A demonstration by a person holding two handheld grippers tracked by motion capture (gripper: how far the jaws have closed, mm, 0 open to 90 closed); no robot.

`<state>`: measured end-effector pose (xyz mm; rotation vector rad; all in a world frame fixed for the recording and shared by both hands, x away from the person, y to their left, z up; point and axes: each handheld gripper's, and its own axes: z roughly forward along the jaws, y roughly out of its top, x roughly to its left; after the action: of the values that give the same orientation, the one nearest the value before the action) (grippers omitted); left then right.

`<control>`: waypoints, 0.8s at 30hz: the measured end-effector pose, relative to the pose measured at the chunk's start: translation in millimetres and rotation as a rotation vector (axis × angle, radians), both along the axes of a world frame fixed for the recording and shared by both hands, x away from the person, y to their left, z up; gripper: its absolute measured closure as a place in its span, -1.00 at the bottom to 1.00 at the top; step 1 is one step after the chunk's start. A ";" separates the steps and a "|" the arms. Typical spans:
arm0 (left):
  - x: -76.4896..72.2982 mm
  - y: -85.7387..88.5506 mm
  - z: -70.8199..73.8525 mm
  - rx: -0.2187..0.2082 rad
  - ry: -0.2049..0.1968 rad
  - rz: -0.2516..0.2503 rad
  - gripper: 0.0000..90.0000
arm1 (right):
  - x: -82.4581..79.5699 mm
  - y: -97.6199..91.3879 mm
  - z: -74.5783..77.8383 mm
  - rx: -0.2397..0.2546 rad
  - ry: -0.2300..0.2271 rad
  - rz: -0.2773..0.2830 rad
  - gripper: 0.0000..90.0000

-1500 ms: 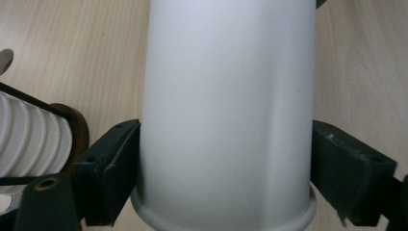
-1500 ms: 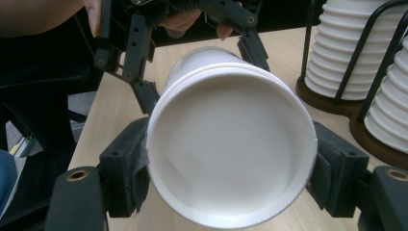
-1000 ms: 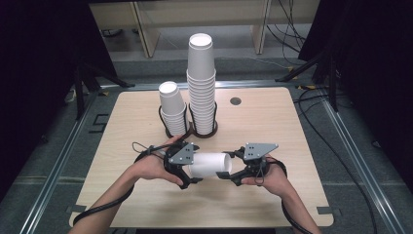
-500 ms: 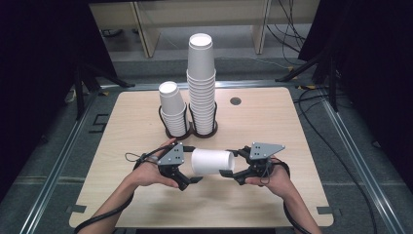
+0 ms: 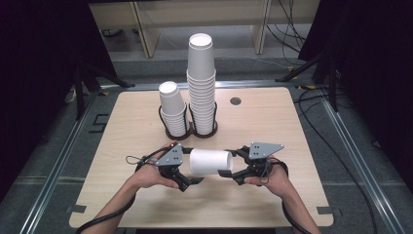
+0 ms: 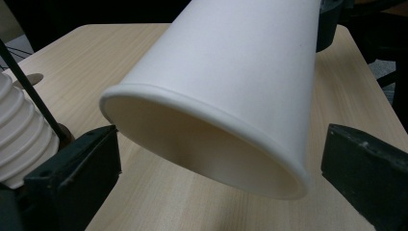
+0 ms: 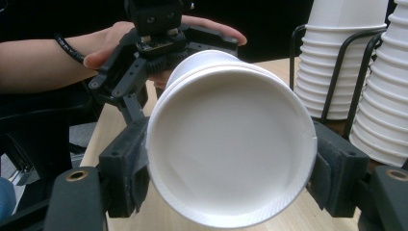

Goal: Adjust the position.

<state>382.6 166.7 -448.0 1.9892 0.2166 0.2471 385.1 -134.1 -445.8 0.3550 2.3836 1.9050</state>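
From the high view, you hold a white paper cup [image 5: 210, 162] sideways above the near half of the desk [image 5: 292, 126], between your left claw [image 5: 187, 181] and right claw [image 5: 228, 173], with two cup stacks [image 5: 200, 83] in wire holders behind. In the left gripper view, the cup's open rim [image 6: 202, 144] hangs between spread jaws that stand clear of it. In the right gripper view, your jaws pinch the cup's base end [image 7: 231, 149] from both sides. It is likely light, thin-walled and easily crushed, so squeeze gently, and take the rolled rim, which is the stiffest part.
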 end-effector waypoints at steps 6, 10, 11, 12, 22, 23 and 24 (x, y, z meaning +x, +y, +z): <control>2.0 0.0 -0.9 -0.016 0.001 -0.006 -1.00 | 0.7 -0.7 -1.3 0.015 0.006 0.001 -0.40; 4.6 1.3 -1.7 -0.025 -0.005 0.002 -1.00 | 1.1 -0.2 -1.2 0.023 -0.015 -0.005 -0.40; 4.6 1.8 -1.3 -0.017 -0.005 0.006 -1.00 | 2.8 0.1 -1.6 0.033 -0.014 0.037 -0.40; 5.2 2.6 -0.9 0.001 -0.015 0.006 -1.00 | 2.0 -1.3 -0.4 0.006 -0.018 0.022 -0.40; 4.0 -2.8 1.1 -0.007 -0.006 0.004 -1.00 | 1.9 3.3 -1.8 0.001 -0.017 0.026 -0.40; 3.7 -3.4 1.5 -0.010 -0.005 0.004 -1.00 | 1.6 3.5 -2.0 -0.001 -0.010 0.030 -0.40; 3.4 -3.8 2.0 -0.011 -0.010 0.000 -1.00 | 0.1 3.6 -2.0 -0.004 0.010 0.026 -0.40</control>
<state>386.1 162.9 -446.1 1.9762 0.2107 0.2549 385.3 -130.5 -447.8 0.3355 2.4097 1.9139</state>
